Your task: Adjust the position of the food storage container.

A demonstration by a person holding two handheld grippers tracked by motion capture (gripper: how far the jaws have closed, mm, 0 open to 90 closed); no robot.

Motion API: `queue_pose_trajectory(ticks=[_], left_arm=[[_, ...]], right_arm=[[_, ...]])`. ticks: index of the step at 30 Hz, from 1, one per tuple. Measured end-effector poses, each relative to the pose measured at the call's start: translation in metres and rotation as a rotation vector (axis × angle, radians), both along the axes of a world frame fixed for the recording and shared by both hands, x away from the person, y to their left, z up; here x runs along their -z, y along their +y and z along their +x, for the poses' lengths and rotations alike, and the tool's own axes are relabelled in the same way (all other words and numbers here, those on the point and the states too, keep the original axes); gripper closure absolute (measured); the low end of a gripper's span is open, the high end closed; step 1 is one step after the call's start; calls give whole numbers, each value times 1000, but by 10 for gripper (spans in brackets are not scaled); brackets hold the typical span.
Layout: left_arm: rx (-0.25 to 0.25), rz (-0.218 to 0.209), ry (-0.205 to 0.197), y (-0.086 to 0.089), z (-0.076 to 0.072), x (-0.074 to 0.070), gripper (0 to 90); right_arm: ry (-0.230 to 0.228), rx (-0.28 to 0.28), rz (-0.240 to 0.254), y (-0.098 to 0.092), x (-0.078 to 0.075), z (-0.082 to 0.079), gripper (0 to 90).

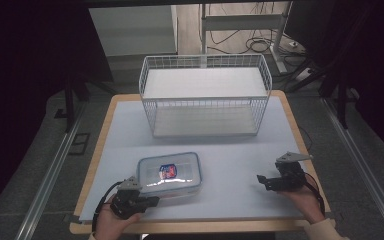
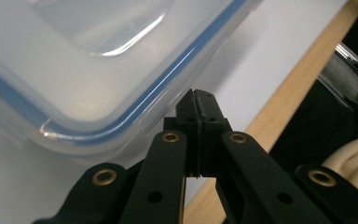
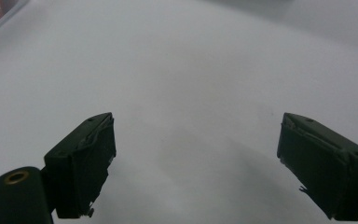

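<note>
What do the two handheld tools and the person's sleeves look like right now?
Both are black two-jaw tools: the left tool and right tool each carry a grey three-cornered top plate, brass-ringed pivot holes and a trailing black cable. A cream sleeve shows at the right wrist.

Left hand-held gripper point(image 1: 147, 201) sits lower left of the high view, held by the left hand point(image 1: 111, 222) coming in from the bottom edge, jaws pointing right. In the left gripper view point(image 2: 196, 100) its jaws are pressed together, nothing between them. Right hand-held gripper point(image 1: 261, 181) sits lower right of the high view, held by the right hand point(image 1: 305, 200), sleeve at the bottom edge, jaws pointing left. In the right gripper view point(image 3: 196, 158) its jaws stand wide apart, empty.
</note>
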State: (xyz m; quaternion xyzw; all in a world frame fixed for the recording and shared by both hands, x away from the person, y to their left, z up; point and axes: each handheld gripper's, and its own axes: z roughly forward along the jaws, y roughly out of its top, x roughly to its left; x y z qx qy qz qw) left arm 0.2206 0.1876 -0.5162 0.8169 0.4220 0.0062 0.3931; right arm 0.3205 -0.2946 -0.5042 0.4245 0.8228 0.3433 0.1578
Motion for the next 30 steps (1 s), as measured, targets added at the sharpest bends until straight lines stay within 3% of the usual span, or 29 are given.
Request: queue_pose_trajectory(ticks=[9, 12, 17, 20, 21, 22, 25, 27, 30], left_arm=[[-37, -21, 2, 11, 6, 1, 900], [-21, -92, -11, 16, 0, -11, 900], [-52, -123, -66, 32, -7, -30, 900], [-144, -130, -109, 61, -5, -42, 900], [-144, -130, -109, 61, -5, -42, 900], [-210, -91, -124, 74, -1, -40, 900], [-254, -80, -107, 84, 6, -32, 900], [-295, -63, -57, 93, 19, -14, 900], [-315, -78, -3, 97, 34, 2, 900]], right_arm=[[-2, -4, -1, 1, 0, 0, 116], [-2, -1, 0, 0, 0, 0, 116], [-2, 1, 0, -1, 0, 0, 116], [-1, 2, 0, 0, -1, 0, 116], [-2, 2, 0, 0, -1, 0, 117], [-2, 2, 1, 0, -1, 0, 117], [-3, 1, 1, 0, -1, 0, 118], [-2, 0, -3, 1, 0, 0, 118], [-2, -2, -3, 1, 0, 0, 118]])
